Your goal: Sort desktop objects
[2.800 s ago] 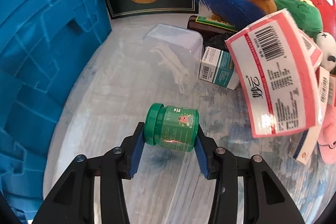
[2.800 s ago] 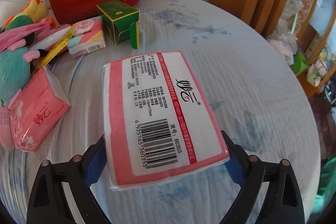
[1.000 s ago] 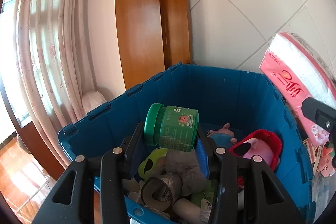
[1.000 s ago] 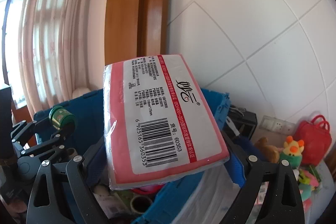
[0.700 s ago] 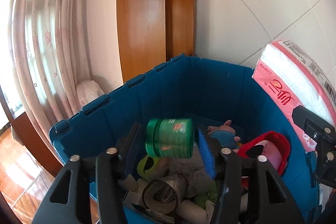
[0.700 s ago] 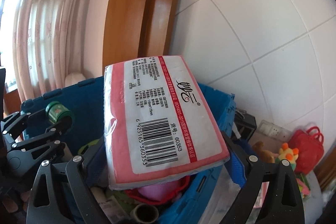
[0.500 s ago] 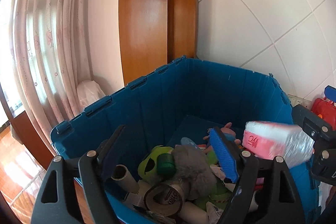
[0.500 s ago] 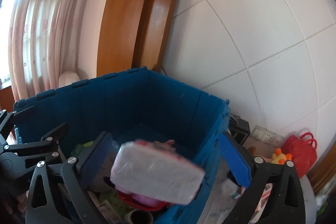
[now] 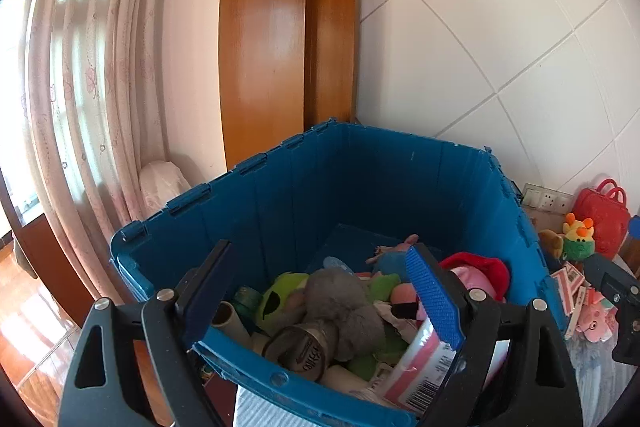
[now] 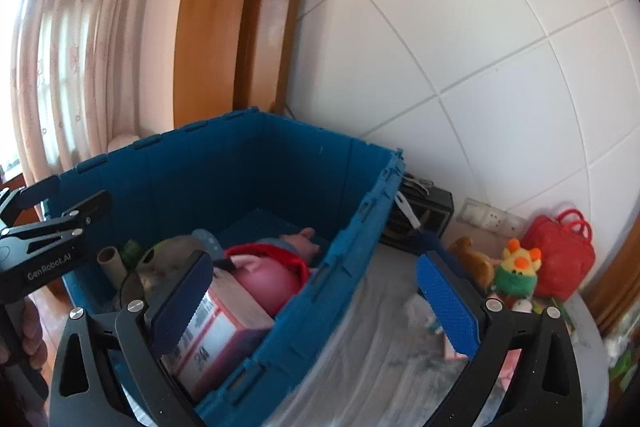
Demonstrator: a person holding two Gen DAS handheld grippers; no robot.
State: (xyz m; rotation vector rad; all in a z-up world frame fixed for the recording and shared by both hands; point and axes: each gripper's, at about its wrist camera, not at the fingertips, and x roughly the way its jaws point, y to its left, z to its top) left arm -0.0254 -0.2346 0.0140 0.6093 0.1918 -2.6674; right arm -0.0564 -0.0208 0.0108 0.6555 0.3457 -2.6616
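Dropped tissue pack now lies tilted inside blue bin.

We see a home: curtains, a wooden door frame, tiled wall, plush toys.

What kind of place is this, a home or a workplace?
Most likely a room in a home: pink curtains by a window, a white tiled wall, and a blue crate holding plush toys.

Blue bin; red handbag
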